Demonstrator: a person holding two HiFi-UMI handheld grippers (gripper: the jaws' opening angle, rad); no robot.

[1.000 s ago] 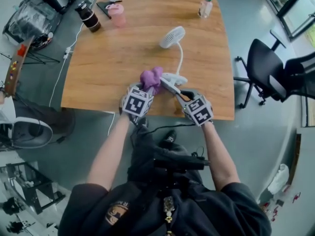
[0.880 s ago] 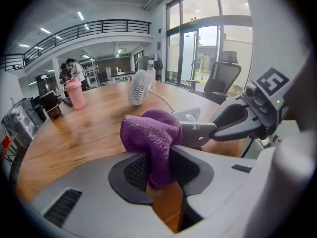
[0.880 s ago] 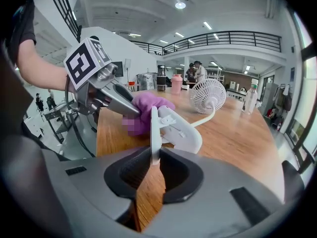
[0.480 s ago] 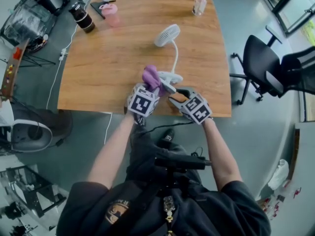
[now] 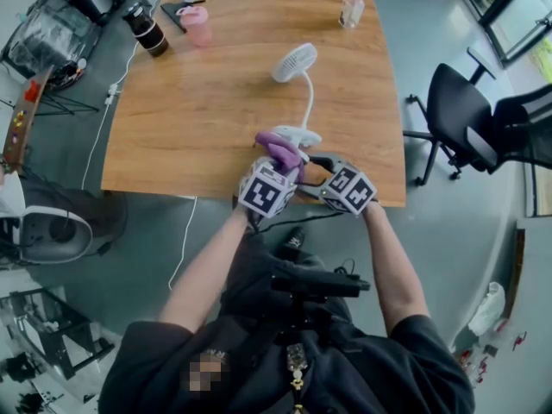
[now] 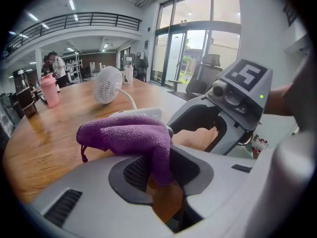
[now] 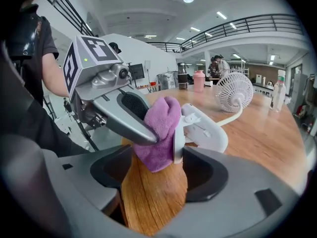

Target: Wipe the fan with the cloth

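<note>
Cloth (image 6: 133,135) clamped in your left hand-held gripper (image 6: 158,168) at worktop's (image 5: 198,102) near edge. Right hand-held gripper (image 7: 159,181) just opened wide, fan base (image 7: 207,130) between.

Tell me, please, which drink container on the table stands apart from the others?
The clear plastic bottle, far right; the pink plastic cup and dark tumbler stand together, far left.

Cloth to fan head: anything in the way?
Nothing foreign. The cloth, pinched in the left gripper, sits at the fan's clip base; only the fan's own white neck runs over the table to the fan head.
</note>
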